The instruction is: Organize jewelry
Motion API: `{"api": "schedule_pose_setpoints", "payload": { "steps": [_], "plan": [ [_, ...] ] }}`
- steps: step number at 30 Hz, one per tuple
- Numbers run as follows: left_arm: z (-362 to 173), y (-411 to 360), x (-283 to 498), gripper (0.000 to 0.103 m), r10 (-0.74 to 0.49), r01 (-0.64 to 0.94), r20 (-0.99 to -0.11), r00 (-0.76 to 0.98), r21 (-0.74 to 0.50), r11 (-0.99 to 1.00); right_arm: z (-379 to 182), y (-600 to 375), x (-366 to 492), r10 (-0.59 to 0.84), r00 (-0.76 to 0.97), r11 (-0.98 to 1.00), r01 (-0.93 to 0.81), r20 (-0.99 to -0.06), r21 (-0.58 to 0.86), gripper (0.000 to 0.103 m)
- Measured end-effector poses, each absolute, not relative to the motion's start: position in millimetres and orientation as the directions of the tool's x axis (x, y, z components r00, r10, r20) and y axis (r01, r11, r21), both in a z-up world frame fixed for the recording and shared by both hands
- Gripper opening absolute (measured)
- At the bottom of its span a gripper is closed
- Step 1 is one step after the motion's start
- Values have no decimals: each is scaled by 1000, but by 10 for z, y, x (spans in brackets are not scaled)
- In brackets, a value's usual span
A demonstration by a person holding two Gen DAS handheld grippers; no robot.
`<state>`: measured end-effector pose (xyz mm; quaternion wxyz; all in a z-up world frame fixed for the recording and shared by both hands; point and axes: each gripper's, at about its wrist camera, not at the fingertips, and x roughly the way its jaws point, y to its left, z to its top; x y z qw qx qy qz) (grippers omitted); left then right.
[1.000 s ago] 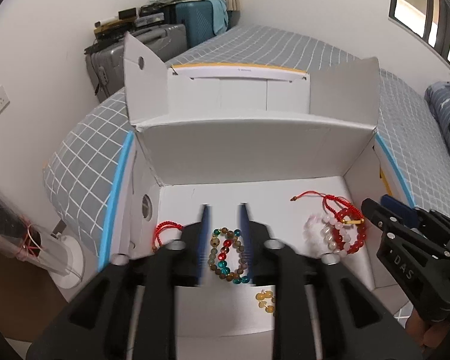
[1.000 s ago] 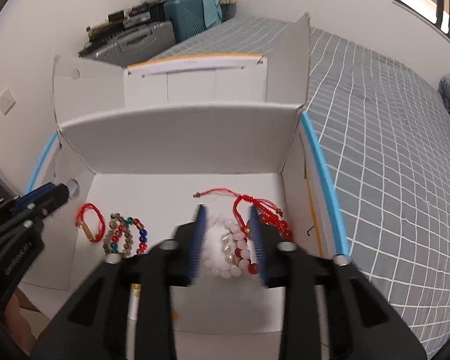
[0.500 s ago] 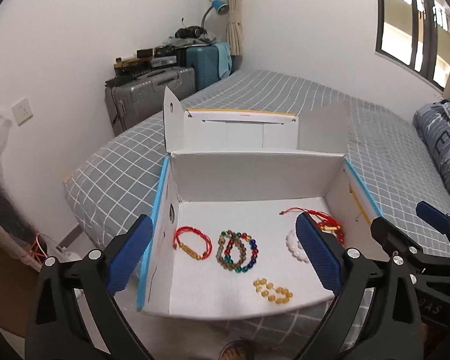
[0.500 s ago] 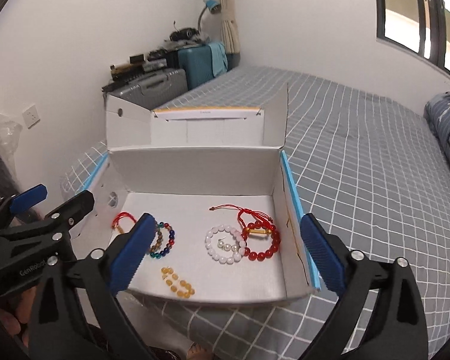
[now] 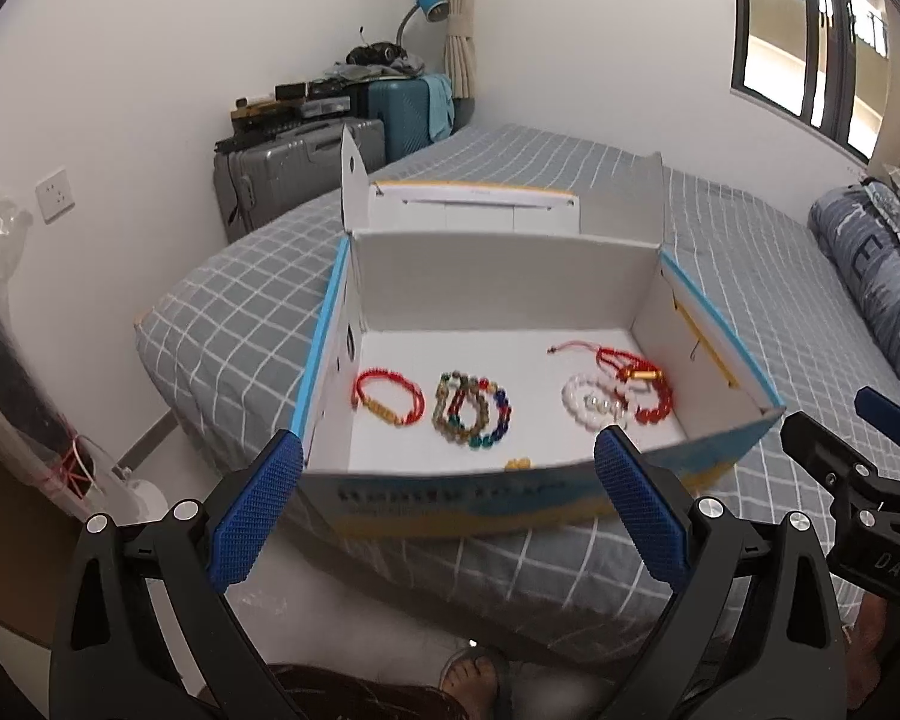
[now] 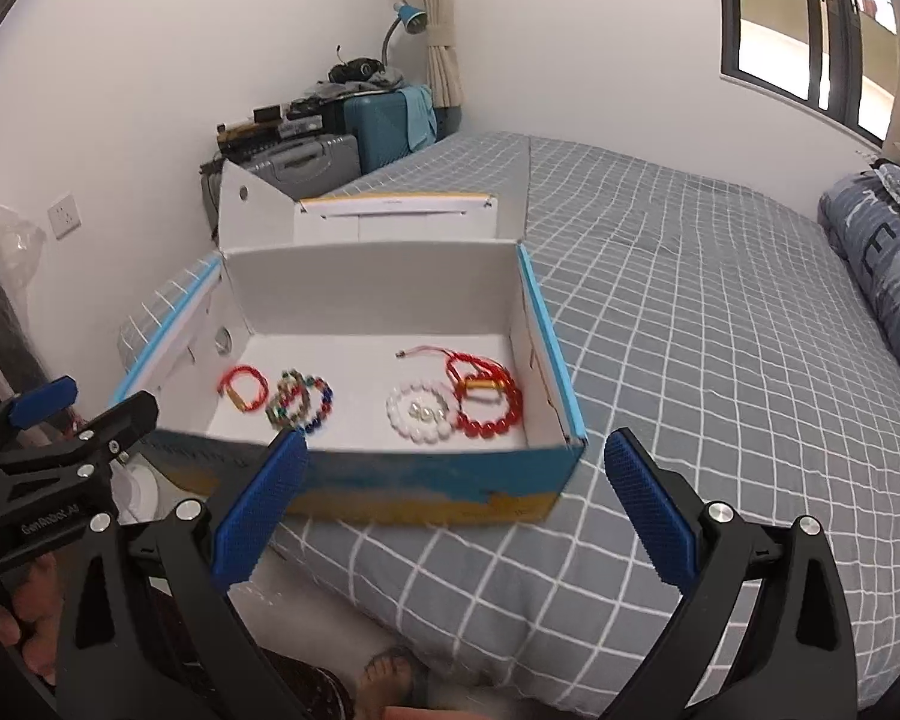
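Hovering both hand-held grippers, left (image 5: pixel 447 501) and right (image 6: pixel 459 504), spread wide and empty, short of the box (image 6: pixel 390 483) on the bed (image 6: pixel 690 360), bracelets (image 6: pixel 486 405) lying spaced inside, probably already sorted.

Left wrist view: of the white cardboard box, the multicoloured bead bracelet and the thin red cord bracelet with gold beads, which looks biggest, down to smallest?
1. White cardboard box.
2. Multicoloured bead bracelet.
3. Thin red cord bracelet with gold beads; nearly alike, slightly smaller.
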<state>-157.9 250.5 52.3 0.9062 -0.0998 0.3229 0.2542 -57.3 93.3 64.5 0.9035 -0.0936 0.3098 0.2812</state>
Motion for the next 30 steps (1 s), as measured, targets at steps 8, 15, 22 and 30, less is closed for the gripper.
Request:
{"api": "schedule_pose_setpoints", "payload": {
  "steps": [8, 15, 22, 30],
  "plan": [
    [391, 2430, -1577, 96, 416, -539, -654, 632, 15, 842, 575, 892, -577, 441, 650, 829, -560, -619, 3, 95],
    [392, 2426, -1584, 97, 417, -538, -654, 631, 19, 843, 574, 884, -578, 442, 649, 830, -557, -619, 9, 95],
    [381, 2403, -1563, 97, 409, -533, -664, 626, 18, 846, 570, 881, -580, 440, 649, 830, -558, -621, 6, 95],
    [392, 2386, -1561, 97, 405, -536, -666, 627, 9, 844, 565, 893, -588, 440, 648, 829, -559, -622, 5, 95]
  ]
}}
